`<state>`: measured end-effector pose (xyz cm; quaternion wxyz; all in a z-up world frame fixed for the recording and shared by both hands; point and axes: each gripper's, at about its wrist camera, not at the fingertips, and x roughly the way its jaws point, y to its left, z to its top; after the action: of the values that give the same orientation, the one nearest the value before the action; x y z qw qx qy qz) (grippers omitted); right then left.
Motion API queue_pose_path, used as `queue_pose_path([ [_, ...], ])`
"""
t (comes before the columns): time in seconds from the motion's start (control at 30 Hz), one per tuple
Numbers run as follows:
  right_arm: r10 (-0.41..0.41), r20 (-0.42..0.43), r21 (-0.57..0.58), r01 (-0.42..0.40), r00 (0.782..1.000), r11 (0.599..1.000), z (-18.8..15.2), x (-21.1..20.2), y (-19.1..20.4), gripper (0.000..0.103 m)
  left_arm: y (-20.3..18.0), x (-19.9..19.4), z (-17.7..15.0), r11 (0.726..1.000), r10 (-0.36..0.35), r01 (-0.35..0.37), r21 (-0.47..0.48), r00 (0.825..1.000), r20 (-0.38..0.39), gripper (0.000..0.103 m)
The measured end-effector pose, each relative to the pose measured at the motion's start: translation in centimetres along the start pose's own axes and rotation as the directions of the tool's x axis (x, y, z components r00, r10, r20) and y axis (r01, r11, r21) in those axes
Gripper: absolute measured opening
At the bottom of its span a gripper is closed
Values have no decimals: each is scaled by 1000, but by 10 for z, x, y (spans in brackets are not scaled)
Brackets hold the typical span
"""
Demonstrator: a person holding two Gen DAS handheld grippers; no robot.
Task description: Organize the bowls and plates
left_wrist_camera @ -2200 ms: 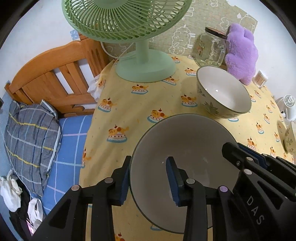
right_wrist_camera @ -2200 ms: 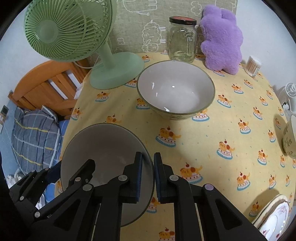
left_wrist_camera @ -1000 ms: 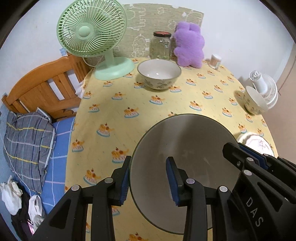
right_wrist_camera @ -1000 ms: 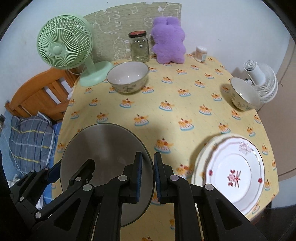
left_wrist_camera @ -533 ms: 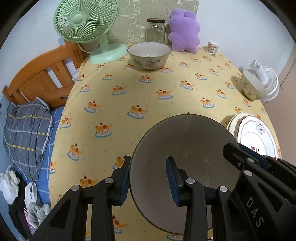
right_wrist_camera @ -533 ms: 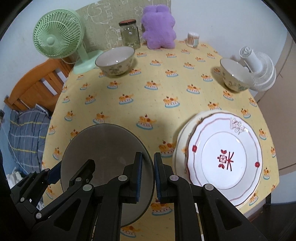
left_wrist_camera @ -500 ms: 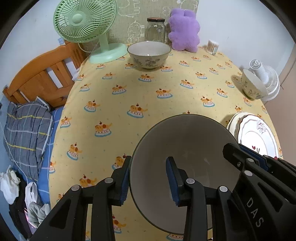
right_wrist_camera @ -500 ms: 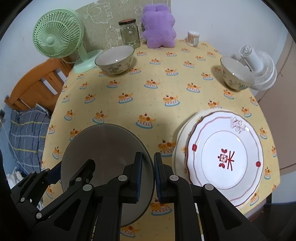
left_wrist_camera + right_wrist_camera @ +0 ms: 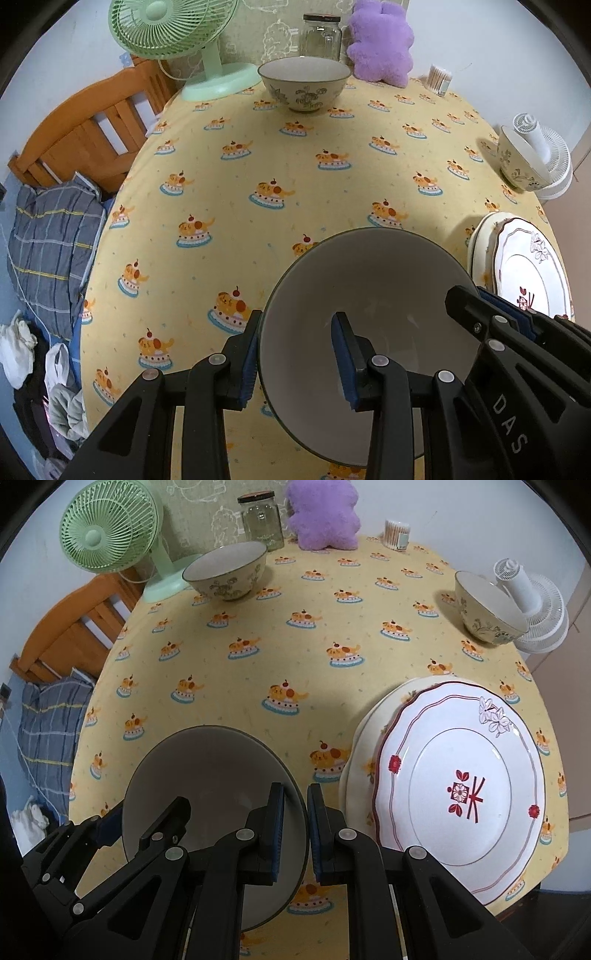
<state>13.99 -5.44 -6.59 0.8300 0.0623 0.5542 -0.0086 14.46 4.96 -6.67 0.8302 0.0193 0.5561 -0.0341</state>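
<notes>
A large grey-white bowl (image 9: 369,280) hangs tilted over the near end of the yellow-clothed table (image 9: 258,155), held by both grippers. My left gripper (image 9: 295,332) is shut on its left rim, one pad inside and one outside. My right gripper (image 9: 294,797) is shut on the opposite rim of the same bowl (image 9: 207,771). Two stacked plates (image 9: 461,786) lie just right of the bowl, the top one white with red motifs. A floral bowl (image 9: 225,572) stands at the back and a smaller floral bowl (image 9: 487,609) at the right edge.
A green fan (image 9: 173,29), a glass jar (image 9: 321,35), a purple plush (image 9: 380,44) and a cotton-swab tub (image 9: 439,77) line the back. A white fan (image 9: 532,605) stands behind the smaller bowl. A wooden bed frame (image 9: 85,136) and bedding lie left of the table.
Both grippers have carried the bowl back from the far end toward the table's near end and downward. The stacked plates have come into view close on the right.
</notes>
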Motion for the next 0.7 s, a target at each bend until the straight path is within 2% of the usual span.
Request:
queue_pose_path([
  [0.13, -8, 9, -18, 9, 1000, 1000, 2, 1, 2, 18, -1, 0, 2, 1000, 3, -3, 6, 1000, 1, 37],
  [0.23, -13, 4, -15, 13, 1000, 1000, 2, 2, 3, 19, 0, 0, 1, 1000, -16, 16, 6, 1000, -12, 43],
  [0.3, -4, 1, -10, 4, 1000, 1000, 1, 2, 3, 26, 0, 1, 1, 1000, -29, 29, 10, 999, -22, 46],
  [0.33, 4, -3, -7, -4, 1000, 1000, 1, 2, 2, 28, 0, 2, 1, 999, -32, 32, 13, 999, -26, 51],
  [0.4, 10, -8, -7, -10, 1000, 1000, 1, 2, 3, 48, 0, 0, 2, 999, -39, 39, 17, 999, -25, 61],
  [0.47, 11, 5, -7, -11, 1000, 1000, 0, -1, 5, 63, 2, -3, 2, 999, -50, 50, 16, 999, -16, 69],
  [0.5, 13, 13, -7, -13, 1000, 1000, 0, -3, 6, 67, 3, -6, 3, 998, -52, 53, 18, 999, -8, 70],
  [0.7, 9, 40, -9, -9, 999, 1000, 3, -16, 13, 68, 8, -20, 8, 997, -66, 66, 30, 998, 19, 71],
])
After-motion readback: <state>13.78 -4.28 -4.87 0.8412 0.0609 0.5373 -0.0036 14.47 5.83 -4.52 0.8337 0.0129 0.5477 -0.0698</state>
